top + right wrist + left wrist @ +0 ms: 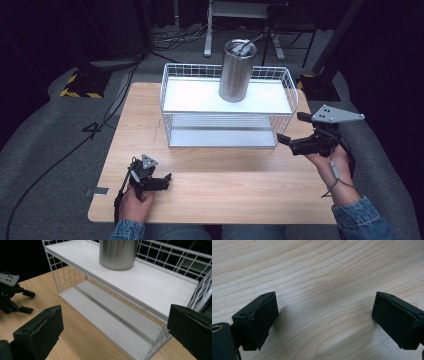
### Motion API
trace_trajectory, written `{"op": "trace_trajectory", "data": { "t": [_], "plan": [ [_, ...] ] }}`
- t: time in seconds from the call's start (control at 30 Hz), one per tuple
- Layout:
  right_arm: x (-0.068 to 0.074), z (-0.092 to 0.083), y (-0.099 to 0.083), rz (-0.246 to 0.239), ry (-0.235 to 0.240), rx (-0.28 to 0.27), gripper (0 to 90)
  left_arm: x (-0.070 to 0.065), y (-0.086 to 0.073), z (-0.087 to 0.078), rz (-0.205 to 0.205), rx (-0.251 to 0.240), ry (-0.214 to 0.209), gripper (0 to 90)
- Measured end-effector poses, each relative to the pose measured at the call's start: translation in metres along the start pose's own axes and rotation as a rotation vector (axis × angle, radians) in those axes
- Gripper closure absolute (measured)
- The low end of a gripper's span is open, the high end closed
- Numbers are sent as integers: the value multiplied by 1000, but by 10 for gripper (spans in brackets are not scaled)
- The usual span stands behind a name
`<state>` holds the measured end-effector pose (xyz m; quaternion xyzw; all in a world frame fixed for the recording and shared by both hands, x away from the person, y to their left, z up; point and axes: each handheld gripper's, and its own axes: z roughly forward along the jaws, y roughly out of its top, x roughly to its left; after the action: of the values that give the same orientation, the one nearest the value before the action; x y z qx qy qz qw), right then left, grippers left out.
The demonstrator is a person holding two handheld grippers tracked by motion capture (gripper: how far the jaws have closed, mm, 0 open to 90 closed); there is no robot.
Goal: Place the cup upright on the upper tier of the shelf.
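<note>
The right gripper hangs just off the right end of the white wire shelf rack, jaws spread wide with nothing between them. Ahead of it the rack's lower tier stands open at the front, and bare wooden table runs along the rack's near side. The steel tumbler stands upright on the upper shelf, above and beyond this claw, well apart from it; in the right gripper view its top is cut off by the frame. Something grey lies across its mouth, perhaps a lid or utensil, too small to tell.

The left gripper sits low near the table's front edge, well apart from the rack, its jaws also wide and empty over plain wood; whether it touches the surface is unclear. The left hand wraps it from behind. The right hand holds its gripper raised, the forearm angling in from the lower right, a cable trailing along the wrist.
</note>
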<state>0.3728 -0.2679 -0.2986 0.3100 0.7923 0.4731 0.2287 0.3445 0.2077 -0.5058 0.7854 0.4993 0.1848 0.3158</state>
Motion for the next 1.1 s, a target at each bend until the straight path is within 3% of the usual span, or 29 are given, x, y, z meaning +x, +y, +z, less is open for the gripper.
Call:
{"op": "trace_trajectory", "data": {
  "t": [0.43,0.97,1.1],
  "plan": [
    [4,12,-51,56,12,102,8,0,0,0,1,0,0,74],
    [18,45,-109,80,21,220,23,0,0,0,0,0,0,74],
    [20,54,-125,106,32,247,23,0,0,0,1,0,0,74]
  ]
}}
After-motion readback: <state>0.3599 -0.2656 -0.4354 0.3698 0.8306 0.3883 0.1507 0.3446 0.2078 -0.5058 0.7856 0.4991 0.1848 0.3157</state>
